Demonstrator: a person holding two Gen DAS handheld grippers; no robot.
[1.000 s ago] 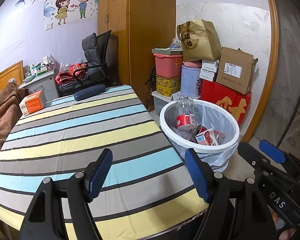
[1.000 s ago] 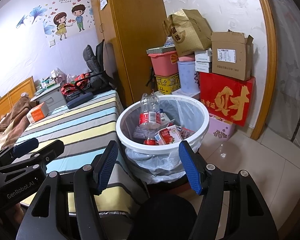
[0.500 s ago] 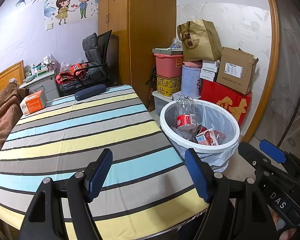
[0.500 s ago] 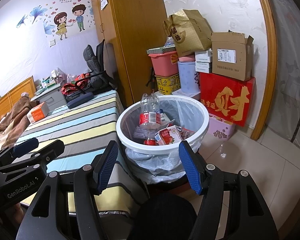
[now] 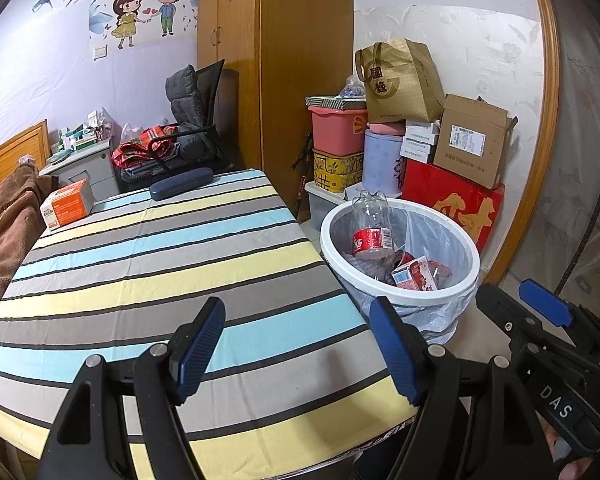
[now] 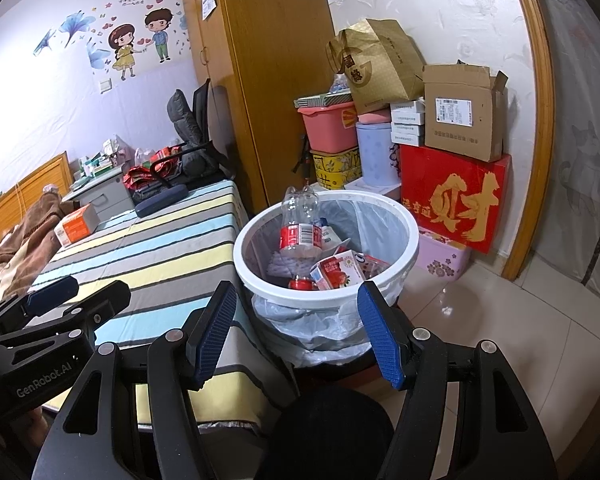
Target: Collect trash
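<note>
Left wrist view: the left gripper hangs over the near end of a table draped in a blue, yellow and grey striped cloth, its 2 blue-padded jaws spread wide with nothing between them. Beside the table's right edge stands a round white plastic waste bin lined with a pale translucent bag. A clear plastic bottle with a red label stands upside down inside it, leaning against the near wall. Next to the bottle lies a small red and white drink carton among other wrappers. An orange and white cardboard box sits on the table's far left corner, and a long dark blue case lies across the far end. The right gripper shows at the lower right of this view, near the bin.

From the right wrist view, the right gripper hovers just short of the bin, jaws likewise parted and holding nothing. The bottle, the carton and a red can rest in the bin. The left gripper appears at the left edge of this view, above the striped cloth.

Behind the bin, boxes are stacked against the wall: a large red box with gold characters, an open brown cardboard box on top of it, and a tan paper bag above a pink plastic tub.
</note>
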